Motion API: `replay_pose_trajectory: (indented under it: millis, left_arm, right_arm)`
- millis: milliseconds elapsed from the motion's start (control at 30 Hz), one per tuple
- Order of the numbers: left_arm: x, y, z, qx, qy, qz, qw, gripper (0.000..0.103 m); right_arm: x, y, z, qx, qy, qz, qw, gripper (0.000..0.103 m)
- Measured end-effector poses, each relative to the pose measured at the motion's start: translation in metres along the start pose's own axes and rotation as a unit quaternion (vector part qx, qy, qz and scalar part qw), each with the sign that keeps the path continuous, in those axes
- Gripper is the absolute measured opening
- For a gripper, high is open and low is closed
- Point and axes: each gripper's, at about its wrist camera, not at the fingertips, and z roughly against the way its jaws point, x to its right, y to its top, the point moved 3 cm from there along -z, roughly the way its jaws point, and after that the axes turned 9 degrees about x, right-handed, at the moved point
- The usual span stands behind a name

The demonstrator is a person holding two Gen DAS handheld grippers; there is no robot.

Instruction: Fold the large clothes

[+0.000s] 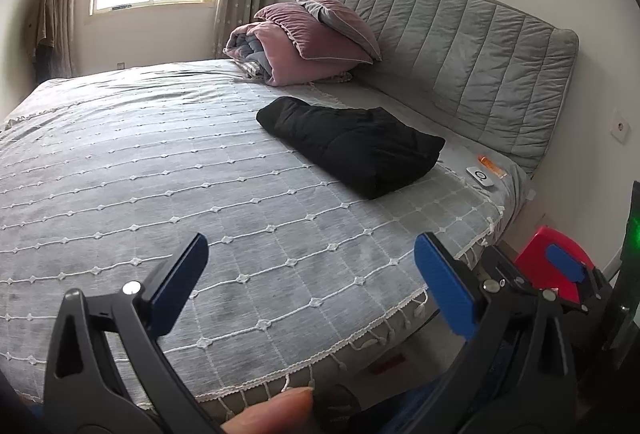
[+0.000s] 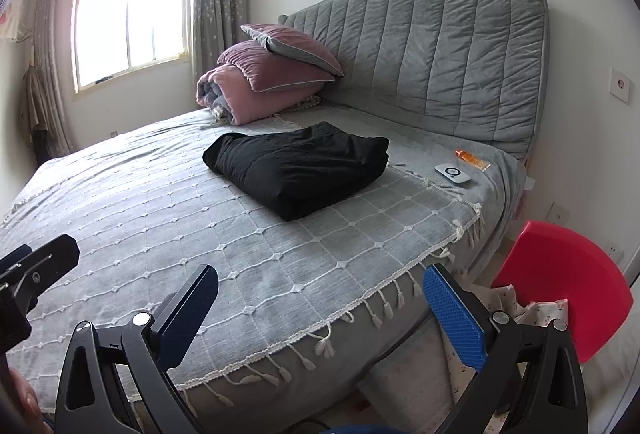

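A black garment lies folded into a thick rectangle on the grey bedspread, toward the headboard side. My left gripper hovers open over the near edge of the bed, well short of the garment, with nothing between its blue pads. My right gripper is also open and empty above the fringed bed edge. The right gripper's blue pad shows at the right edge of the left wrist view, and part of the left gripper appears at the left of the right wrist view.
Pink pillows and a rolled duvet are stacked by the grey padded headboard. A white device and an orange tube lie at the bed's corner. A red stool stands beside the bed. A finger shows below.
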Motion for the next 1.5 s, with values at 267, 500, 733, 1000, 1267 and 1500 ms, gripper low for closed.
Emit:
replay_pose_trajectory:
  millis: [267,500,733,1000,1267,1500]
  left_arm:
    - [0.0,-0.004,-0.003,-0.009,0.003,0.0,1.0,0.102]
    - [0.003,-0.003,-0.001,-0.005,-0.003,-0.005,1.0,0.102]
    - [0.004,-0.001,0.002,0.001,-0.006,-0.004,1.0,0.103]
    - [0.007,-0.002,0.003,0.008,-0.001,-0.013,0.9999,0.102]
    - [0.014,-0.004,0.002,0.008,-0.011,-0.021,0.9997,0.102]
    - [0.017,-0.003,0.003,0.012,-0.022,-0.017,0.9996,0.102]
  right_arm:
    - [-0.002,0.0,-0.004,-0.002,-0.001,0.007,1.0,0.103]
    - [-0.003,0.0,-0.006,-0.002,-0.005,0.013,1.0,0.103]
    - [-0.004,-0.001,-0.004,-0.002,-0.01,0.017,1.0,0.103]
    - [-0.004,-0.001,-0.005,-0.002,-0.009,0.017,1.0,0.103]
    - [-0.003,-0.001,-0.005,-0.002,-0.009,0.018,1.0,0.103]
    - [-0.003,-0.001,-0.005,-0.002,-0.011,0.019,1.0,0.103]
